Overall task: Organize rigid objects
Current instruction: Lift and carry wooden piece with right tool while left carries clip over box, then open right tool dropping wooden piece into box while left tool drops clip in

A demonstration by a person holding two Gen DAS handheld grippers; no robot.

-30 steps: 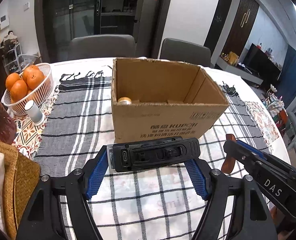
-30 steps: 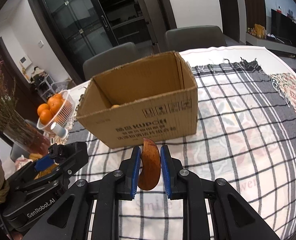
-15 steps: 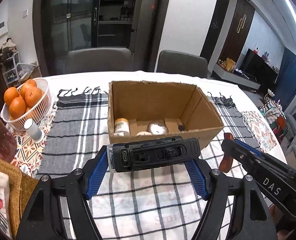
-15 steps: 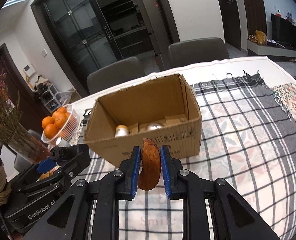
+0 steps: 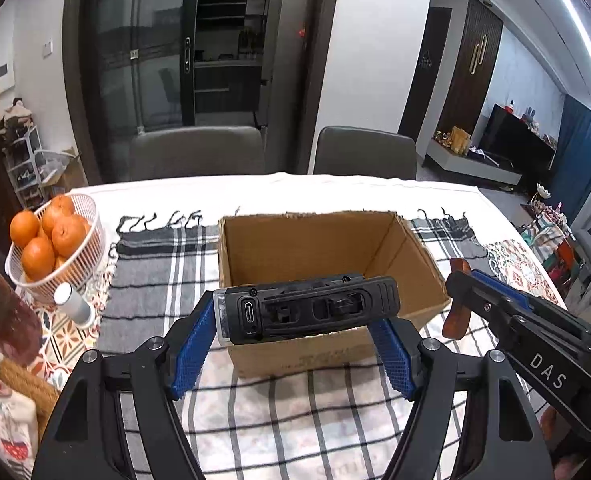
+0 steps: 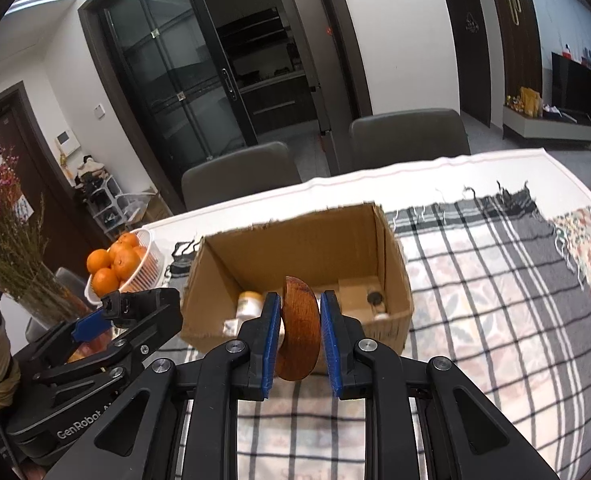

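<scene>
An open cardboard box (image 5: 303, 240) (image 6: 295, 248) stands on the checked tablecloth. In the right wrist view it holds a small jar with a yellow lid (image 6: 250, 303) and a few other small items. My left gripper (image 5: 301, 334) is shut on a black oblong device (image 5: 307, 308), held crosswise above the box's near wall. My right gripper (image 6: 300, 332) is shut on a curved brown wooden piece (image 6: 299, 332), held upright just before the box's near wall. The right gripper also shows in the left wrist view (image 5: 461, 300), to the right of the box.
A white basket of oranges (image 5: 51, 240) (image 6: 123, 268) and a small white cylinder (image 5: 73, 304) stand left of the box. A vase of dried flowers (image 6: 11, 248) is at the far left. Two grey chairs (image 5: 199, 156) stand behind the table.
Both grippers have risen and moved toward the box with their objects. The view now looks down into the box, and the black device now sits over its near wall.
</scene>
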